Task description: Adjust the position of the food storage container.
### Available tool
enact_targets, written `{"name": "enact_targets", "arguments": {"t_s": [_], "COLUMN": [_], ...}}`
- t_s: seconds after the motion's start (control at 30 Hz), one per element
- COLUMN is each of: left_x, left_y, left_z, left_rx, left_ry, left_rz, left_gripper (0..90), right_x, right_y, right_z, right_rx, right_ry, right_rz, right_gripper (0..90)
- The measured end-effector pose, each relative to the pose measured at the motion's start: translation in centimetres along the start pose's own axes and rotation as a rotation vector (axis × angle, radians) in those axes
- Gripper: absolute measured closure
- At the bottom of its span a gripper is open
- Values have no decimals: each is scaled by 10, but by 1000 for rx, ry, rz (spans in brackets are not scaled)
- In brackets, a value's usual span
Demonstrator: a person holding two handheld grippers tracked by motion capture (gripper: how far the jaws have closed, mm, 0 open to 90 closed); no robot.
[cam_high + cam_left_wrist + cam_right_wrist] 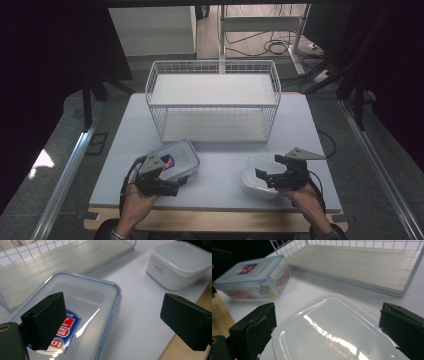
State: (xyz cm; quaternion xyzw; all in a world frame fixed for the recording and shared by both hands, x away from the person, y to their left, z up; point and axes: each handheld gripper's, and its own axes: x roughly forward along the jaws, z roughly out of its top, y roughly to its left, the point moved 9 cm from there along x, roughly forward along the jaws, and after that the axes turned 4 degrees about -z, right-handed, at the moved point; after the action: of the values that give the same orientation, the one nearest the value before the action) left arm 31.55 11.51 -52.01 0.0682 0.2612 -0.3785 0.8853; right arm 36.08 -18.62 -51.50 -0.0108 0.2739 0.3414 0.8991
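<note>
A clear lidded box with a blue rim and a red-blue label (181,156) (85,312) (253,277) lies at the table's front left. My left gripper (175,175) (113,305) is open at the box's near right corner, with one jaw over the lid and the other out over bare table. A white lidded container (255,176) (178,263) (332,332) sits at the front right. There my right gripper (268,169) (328,312) is open, its jaws standing wide on either side of the glossy lid, close above it.
A white two-level wire rack (212,105) (50,272) (362,265) stands at the back middle of the white tabletop (220,167), both shelves bare. The table's wooden front edge (215,220) runs just before the hands. Cables and furniture legs lie on the floor beyond.
</note>
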Motion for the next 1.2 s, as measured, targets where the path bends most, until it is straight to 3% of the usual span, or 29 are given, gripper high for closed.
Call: {"name": "enact_targets", "arguments": {"t_s": [0.07, 0.17, 0.23, 0.33, 0.5, 0.63, 0.67, 0.73, 0.77, 0.8, 1.0, 1.13, 1.2], "left_x": [1, 2, 2, 2, 0, 1, 1, 1, 1, 1, 0, 1, 1], "left_y": [2, 0, -3, -4, 0, 1, 1, 1, 1, 0, 1, 1, 0], "left_z": [-4, -9, -11, -12, -12, -12, -12, -12, -12, -11, -11, -11, -10], "left_rx": [36, 52, 45, 18, 9, 5, 9, 18, 18, 19, 19, 24, 25], "left_ry": [16, 49, 50, 37, 25, 23, 25, 25, 25, 21, 18, 19, 15], "left_rz": [37, 52, 19, -1, 20, 22, 23, 23, 23, 20, 24, 28, 26], "left_gripper": [69, 71, 70, 65, 63, 65, 65, 65, 64, 64, 64, 64, 64], "right_x": [-1, -2, -1, 1, 1, 1, 1, 2, 2, 2, 10, 18, 23], "right_y": [-1, -4, -5, -7, -6, -2, -2, 0, 0, 3, 14, 31, 37], "right_z": [-1, 0, -2, -8, -11, -9, -9, -9, -9, -7, -1, 2, 1], "right_rx": [-22, -32, -41, -2, -5, -33, -41, -57, -57, -76, -116, -155, -186], "right_ry": [15, 17, 36, 88, 140, 151, 156, 167, 167, 161, 165, 190, 208], "right_rz": [-23, -60, -67, -54, -60, -65, -69, -56, -56, -42, -27, 43, 46], "right_gripper": [53, 117, 143, 188, 193, 336, 407, 504, 504, 599, 731, 796, 849]}}
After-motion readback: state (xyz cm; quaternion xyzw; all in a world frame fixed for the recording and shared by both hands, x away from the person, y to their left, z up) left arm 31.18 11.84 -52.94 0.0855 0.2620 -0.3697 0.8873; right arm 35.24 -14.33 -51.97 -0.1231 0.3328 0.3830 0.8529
